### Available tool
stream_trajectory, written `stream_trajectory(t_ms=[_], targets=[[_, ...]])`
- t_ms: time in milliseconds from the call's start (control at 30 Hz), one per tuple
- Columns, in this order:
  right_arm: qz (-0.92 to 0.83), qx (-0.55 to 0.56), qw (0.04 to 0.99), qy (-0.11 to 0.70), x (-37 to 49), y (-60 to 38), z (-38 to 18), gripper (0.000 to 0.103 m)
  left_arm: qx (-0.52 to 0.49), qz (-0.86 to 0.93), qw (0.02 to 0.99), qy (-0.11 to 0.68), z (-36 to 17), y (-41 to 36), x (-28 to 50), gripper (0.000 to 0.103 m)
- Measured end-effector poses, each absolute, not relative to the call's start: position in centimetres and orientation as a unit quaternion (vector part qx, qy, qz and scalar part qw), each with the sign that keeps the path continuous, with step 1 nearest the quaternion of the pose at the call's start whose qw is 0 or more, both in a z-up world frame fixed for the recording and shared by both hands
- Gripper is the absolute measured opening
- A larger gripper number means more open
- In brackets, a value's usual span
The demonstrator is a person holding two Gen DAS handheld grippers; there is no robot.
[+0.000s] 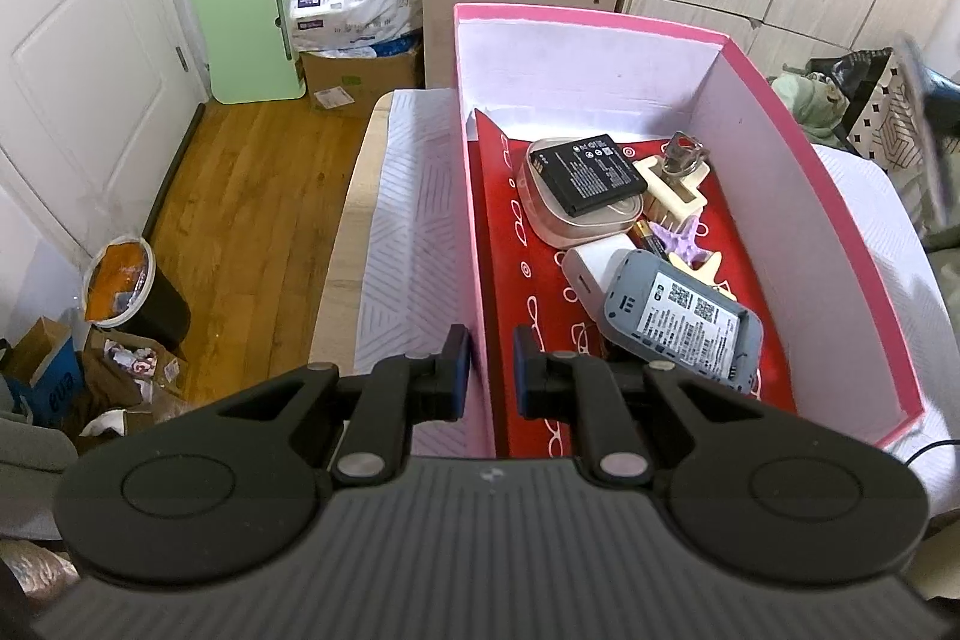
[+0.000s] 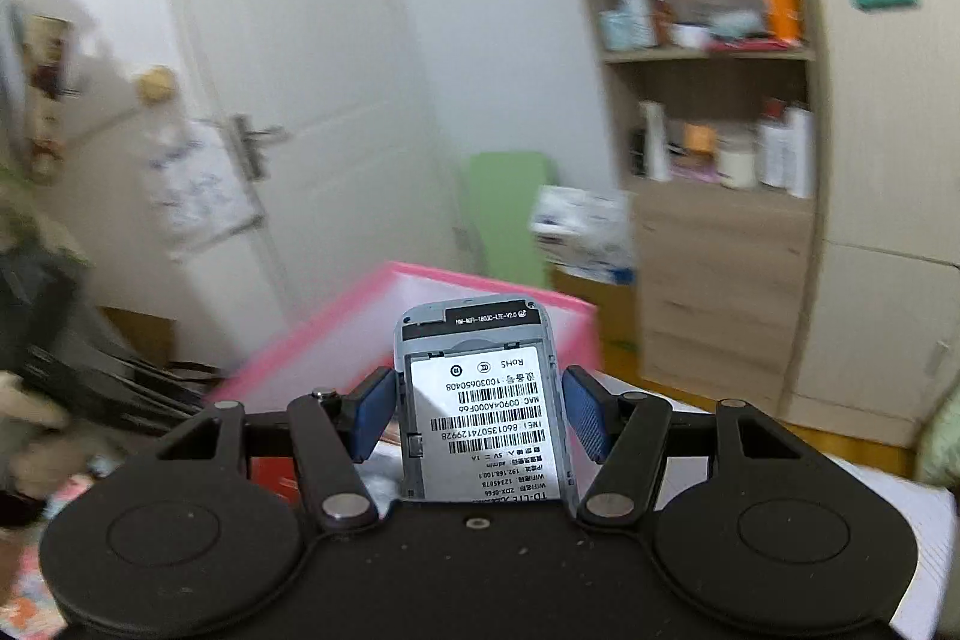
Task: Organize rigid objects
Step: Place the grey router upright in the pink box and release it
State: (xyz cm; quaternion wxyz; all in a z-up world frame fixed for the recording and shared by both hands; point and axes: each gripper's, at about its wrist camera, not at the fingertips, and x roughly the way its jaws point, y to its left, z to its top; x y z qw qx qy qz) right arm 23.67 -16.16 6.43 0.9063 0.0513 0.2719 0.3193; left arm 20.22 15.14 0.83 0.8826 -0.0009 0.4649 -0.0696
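The right gripper (image 2: 480, 382) pinches a grey router (image 2: 474, 340) across its narrow width, one blue pad on each long edge. The router's long axis runs straight along the fingers, from 6 o'clock to 12 o'clock in the right wrist view. Its rounded end points away at 12 o'clock, and its near end lies over the gripper body. The open back with the white barcode label faces the camera, and the print reads upside down. The router is held in the air above the near rim of the pink box (image 2: 456, 274), which shows blurred behind it.

The left gripper (image 1: 491, 346) is nearly pressed together, its pads on either side of the left wall of the pink box (image 1: 588, 13), close to the near corner. The box stands on the white-clothed counter (image 1: 408, 232), with its long side running away toward 12 o'clock.

Inside, on the red liner (image 1: 516, 250), a second grey device (image 1: 684, 316) lies tilted at 3 o'clock from the pads, label up. A white charger (image 1: 585, 268) is just beyond it. Farther out at 1 o'clock a black battery (image 1: 591, 172) rests on a clear case (image 1: 558, 220), touching a cream hair claw (image 1: 672, 184).
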Motion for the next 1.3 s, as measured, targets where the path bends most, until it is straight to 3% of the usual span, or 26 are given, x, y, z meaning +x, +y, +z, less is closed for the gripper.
stream_trajectory(t_ms=[267,500,833,1133,1300], targets=[[0.366,0.129,0.830,0.400,27.0,-8.2,6.2,0.066,0.003,-0.077,0.887,0.456,0.7,15.2,19.9,0.012],[0.307,0.320,0.713,0.543,31.4,-4.7,-1.1,0.066,-0.019,-0.087,0.888,0.452,0.6,16.2,19.7,0.012],[0.218,0.412,0.711,0.526,31.3,-4.3,-4.5,0.066,-0.023,-0.101,0.886,0.452,0.5,16.7,19.9,0.012],[0.210,0.383,0.703,0.561,32.9,-2.9,-5.3,0.071,-0.025,-0.104,0.887,0.449,0.4,16.8,19.6,0.013],[0.241,0.343,0.729,0.541,31.8,-3.6,-3.2,0.071,-0.023,-0.103,0.888,0.447,0.3,16.7,19.5,0.013]])
